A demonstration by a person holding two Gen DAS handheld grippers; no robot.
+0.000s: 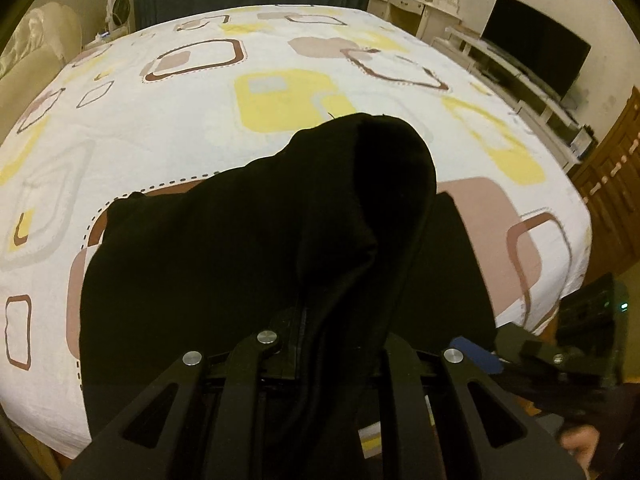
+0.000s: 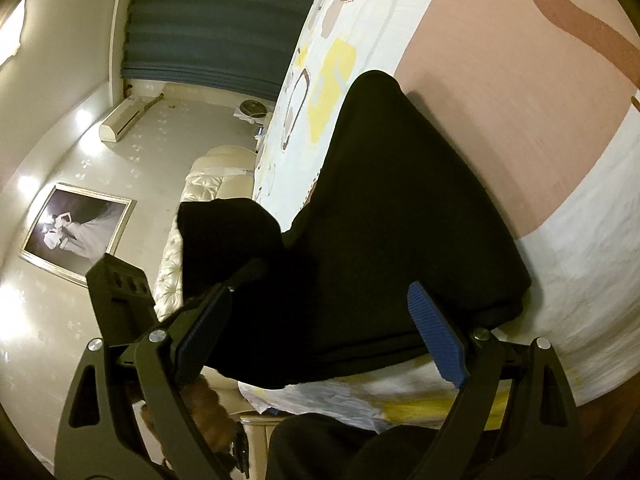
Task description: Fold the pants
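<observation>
One pants (image 1: 224, 264), two grippers (L (image 1: 332, 344) clamped, R (image 2: 320, 340) wide).

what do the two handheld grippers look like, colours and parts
Both are matte black linkage frames with triangular cut-outs and round silver pivot bolts. The right gripper has two fingers faced with ribbed blue rubber pads. The left gripper shows the same black arms and silver bolts; its pads are hidden by black fabric. No cables or markings are visible.

Black angular linkage arms with triangular cutouts and silver round screws (image 1: 192, 358); ribbed blue pads (image 2: 436, 340) lining the jaws, lower frame.
</observation>
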